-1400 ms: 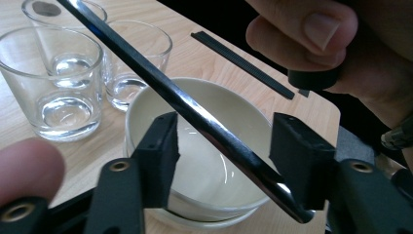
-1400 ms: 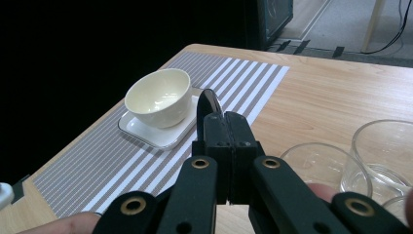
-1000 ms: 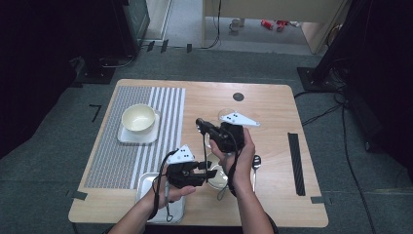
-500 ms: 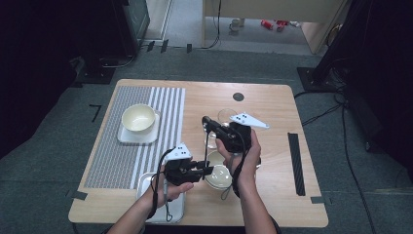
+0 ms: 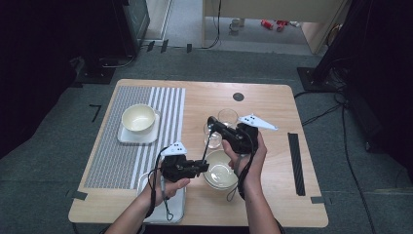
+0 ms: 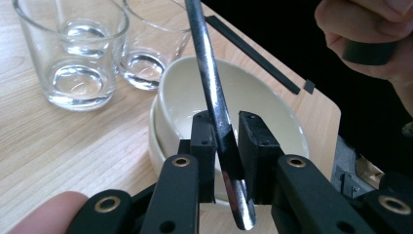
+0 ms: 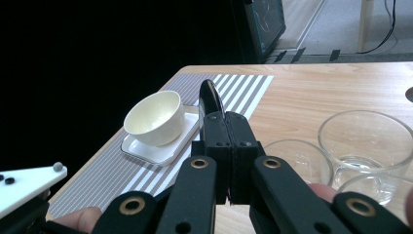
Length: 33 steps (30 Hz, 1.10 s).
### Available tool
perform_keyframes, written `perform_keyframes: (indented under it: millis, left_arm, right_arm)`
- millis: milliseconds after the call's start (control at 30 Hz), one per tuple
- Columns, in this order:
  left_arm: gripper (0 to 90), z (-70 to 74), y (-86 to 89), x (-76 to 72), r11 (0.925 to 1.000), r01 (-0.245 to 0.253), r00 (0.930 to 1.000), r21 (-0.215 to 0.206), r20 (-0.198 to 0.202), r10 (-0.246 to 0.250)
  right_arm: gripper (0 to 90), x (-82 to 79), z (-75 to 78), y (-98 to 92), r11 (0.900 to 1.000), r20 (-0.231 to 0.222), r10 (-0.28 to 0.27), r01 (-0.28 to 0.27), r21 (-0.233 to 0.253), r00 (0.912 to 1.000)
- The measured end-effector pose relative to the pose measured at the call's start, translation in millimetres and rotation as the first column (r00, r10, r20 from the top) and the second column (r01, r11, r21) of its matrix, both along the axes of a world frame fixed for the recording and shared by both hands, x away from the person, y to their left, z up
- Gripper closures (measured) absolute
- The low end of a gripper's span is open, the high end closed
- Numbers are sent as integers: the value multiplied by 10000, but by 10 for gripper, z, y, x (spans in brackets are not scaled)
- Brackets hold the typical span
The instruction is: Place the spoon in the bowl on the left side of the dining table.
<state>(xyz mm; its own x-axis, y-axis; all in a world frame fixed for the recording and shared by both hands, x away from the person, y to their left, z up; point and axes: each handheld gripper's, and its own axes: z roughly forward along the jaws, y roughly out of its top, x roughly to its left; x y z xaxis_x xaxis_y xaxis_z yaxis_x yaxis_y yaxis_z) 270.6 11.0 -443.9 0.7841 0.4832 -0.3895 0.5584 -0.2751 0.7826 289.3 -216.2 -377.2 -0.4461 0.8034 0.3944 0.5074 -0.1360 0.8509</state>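
A slim metal utensil slants up through my left gripper. The jaws stand close on either side of its handle, with a thin gap on one side. In the high view the utensil runs from my left gripper up to my right gripper. My right gripper is shut on the utensil's other end, which sticks up past the pads. Below the handle sits a cream bowl, stacked in a second one.
Two clear glasses stand just beyond the stacked bowls. Another cream bowl rests on a white square plate on the striped mat. A metal tray lies at the front edge. A black strip lies at the right.
My right gripper has drifted right and slightly toward me with the utensil. My left gripper has eased left. The glass between them now shows more.
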Motion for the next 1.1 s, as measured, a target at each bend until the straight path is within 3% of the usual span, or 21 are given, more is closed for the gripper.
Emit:
perform_keyframes:
  millis: [67, 267, 400, 467, 633, 733, 1100]
  left_arm:
    - [812, -8, 21, 30, 9997, -255, 9995, -5, -168, 255]
    - [829, -13, 73, 73, 9992, -125, 9996, -376, -264, 115]
    - [832, 13, 104, 66, 9980, 0, 10000, -634, -83, -5]
    - [841, 19, 121, 62, 9986, -275, 9996, -450, 65, 278]
    - [842, 38, 166, 51, 9985, -236, 9991, -504, 338, 253]
    - [837, 36, 181, 56, 9975, -120, 9992, -703, 376, 147]
    - [852, 52, 253, 93, 9969, 122, 9987, -776, 511, -83]
  right_arm:
    - [896, -4, -13, -35, 10000, 1, -14, 14, 86, 10000]
    - [895, -17, -31, -131, 9986, -69, 84, -80, 525, 9999]
    - [893, -33, -19, -186, 9968, -58, 140, -135, 782, 9999]
    - [893, -42, -11, -202, 9962, -40, 220, -216, 845, 9997]
    - [891, -56, -21, -231, 9942, -46, 391, -384, 1003, 9992]
    - [890, -59, -30, -259, 9930, -38, 389, -383, 1120, 9992]
    - [883, -76, -55, -302, 9904, -41, 517, -507, 1284, 9987]
